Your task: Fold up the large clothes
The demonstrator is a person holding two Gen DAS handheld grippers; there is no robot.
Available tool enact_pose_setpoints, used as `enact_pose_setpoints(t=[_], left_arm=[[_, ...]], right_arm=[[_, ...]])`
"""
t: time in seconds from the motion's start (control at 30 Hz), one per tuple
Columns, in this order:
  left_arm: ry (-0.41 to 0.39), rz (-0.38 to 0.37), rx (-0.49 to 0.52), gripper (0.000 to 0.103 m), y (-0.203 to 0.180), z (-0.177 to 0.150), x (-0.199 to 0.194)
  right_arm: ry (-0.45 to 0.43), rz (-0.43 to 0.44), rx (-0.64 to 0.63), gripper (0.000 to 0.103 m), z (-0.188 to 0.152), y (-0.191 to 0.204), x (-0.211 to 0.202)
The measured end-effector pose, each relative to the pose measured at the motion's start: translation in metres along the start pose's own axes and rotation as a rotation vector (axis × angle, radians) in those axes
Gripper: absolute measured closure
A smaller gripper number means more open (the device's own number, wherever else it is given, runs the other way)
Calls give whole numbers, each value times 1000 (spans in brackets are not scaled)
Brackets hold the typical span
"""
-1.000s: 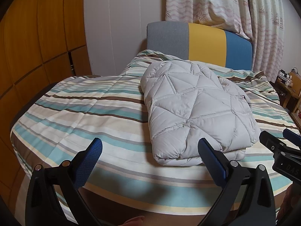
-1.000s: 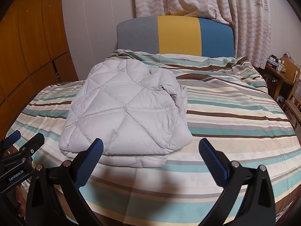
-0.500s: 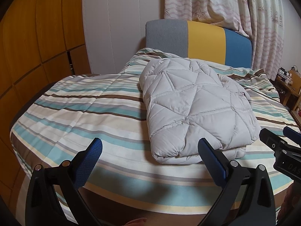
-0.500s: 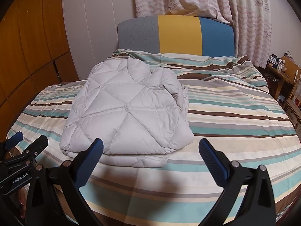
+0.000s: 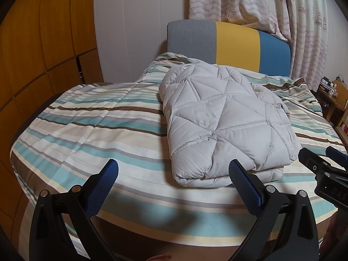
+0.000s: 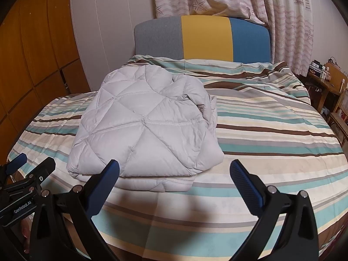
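A pale grey quilted jacket (image 5: 224,126) lies folded into a thick rectangle on the striped bed; it also shows in the right wrist view (image 6: 148,134). My left gripper (image 5: 174,174) is open and empty, held near the bed's front edge, just short of the jacket's near left corner. My right gripper (image 6: 174,174) is open and empty, held in front of the jacket's near right corner. Each gripper shows at the edge of the other's view: the right one (image 5: 324,165), the left one (image 6: 28,167).
The bed (image 5: 87,130) has a striped cover and a grey, yellow and blue headboard (image 6: 204,39). Wooden wardrobe panels (image 5: 43,43) stand at the left. Curtains (image 6: 289,21) hang behind. A wooden side table with clutter (image 6: 326,80) stands at the right.
Both grippers have drifted slightly; the jacket sits a little lower and nearer in both views. The jacket itself has not moved. Both grippers stay open.
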State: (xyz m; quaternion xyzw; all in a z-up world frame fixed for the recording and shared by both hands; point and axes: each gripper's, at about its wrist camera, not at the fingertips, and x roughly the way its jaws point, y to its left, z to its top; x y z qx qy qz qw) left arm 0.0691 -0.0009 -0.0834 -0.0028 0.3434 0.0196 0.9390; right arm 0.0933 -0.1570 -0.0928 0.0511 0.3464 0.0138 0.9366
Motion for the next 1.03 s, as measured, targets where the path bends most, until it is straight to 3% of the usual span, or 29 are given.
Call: enact_pose_setpoints(t=[0.67,0.93,1.03], left_arm=[[23,-55,-28,3,-2,0,10],[120,-41,-55,3,2,-1,36],[131,-3,-43,3,8,-1,48]], right_arm=[[23,-9,13,2,-1,-5,9],[28,-14,42,2,0,-15,20],[26,-32,81,2,4,-32,28]])
